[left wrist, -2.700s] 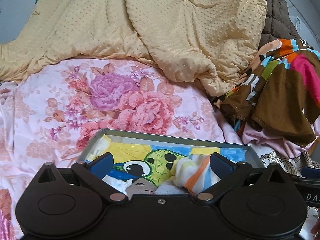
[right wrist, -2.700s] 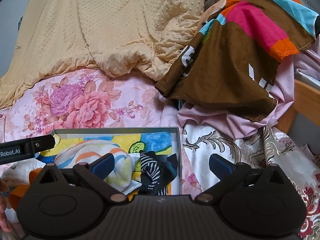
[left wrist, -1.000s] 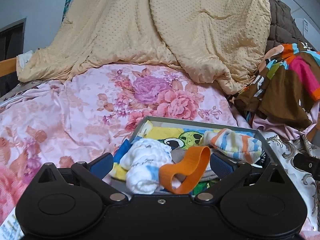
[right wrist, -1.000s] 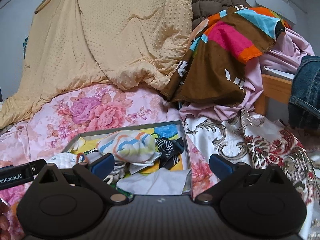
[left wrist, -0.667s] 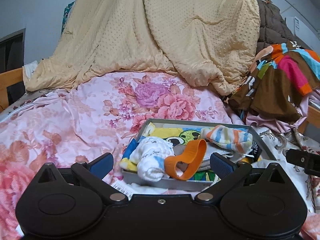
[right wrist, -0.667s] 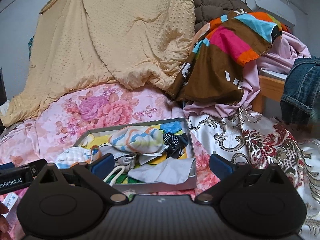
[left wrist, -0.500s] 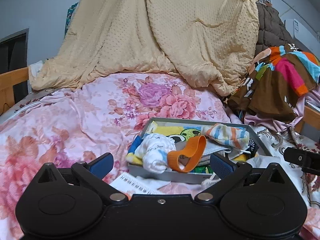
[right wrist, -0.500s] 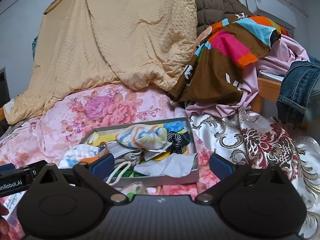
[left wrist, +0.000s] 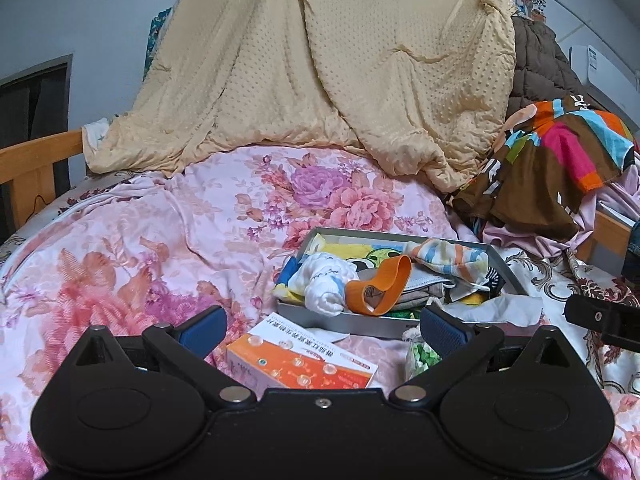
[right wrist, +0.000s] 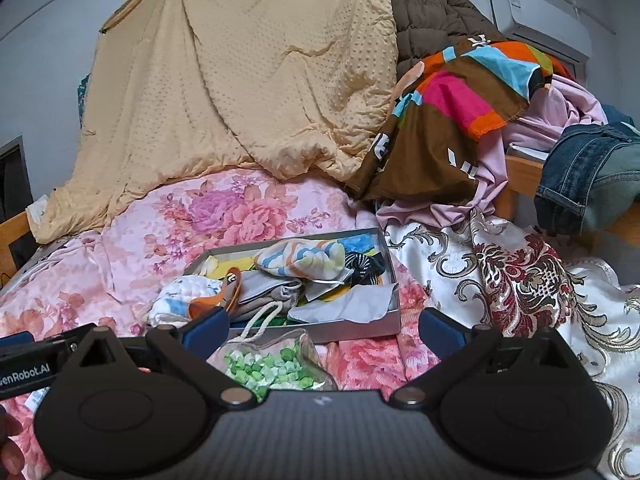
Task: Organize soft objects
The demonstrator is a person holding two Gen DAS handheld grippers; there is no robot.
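Left wrist view: the left gripper [left wrist: 320, 322] hangs wide apart and empty over a floral bedspread [left wrist: 160, 232], with an orange-and-white box [left wrist: 302, 364] between its fingers and a grey tray [left wrist: 360, 322] of soft items just beyond. Right wrist view: the right gripper [right wrist: 322, 326], equally spread and holding nothing, frames a clear pouch of green pieces [right wrist: 272, 362] lying just in front of the tray [right wrist: 360, 326], which holds a striped sock [right wrist: 302, 258] and a white cloth [right wrist: 348, 304].
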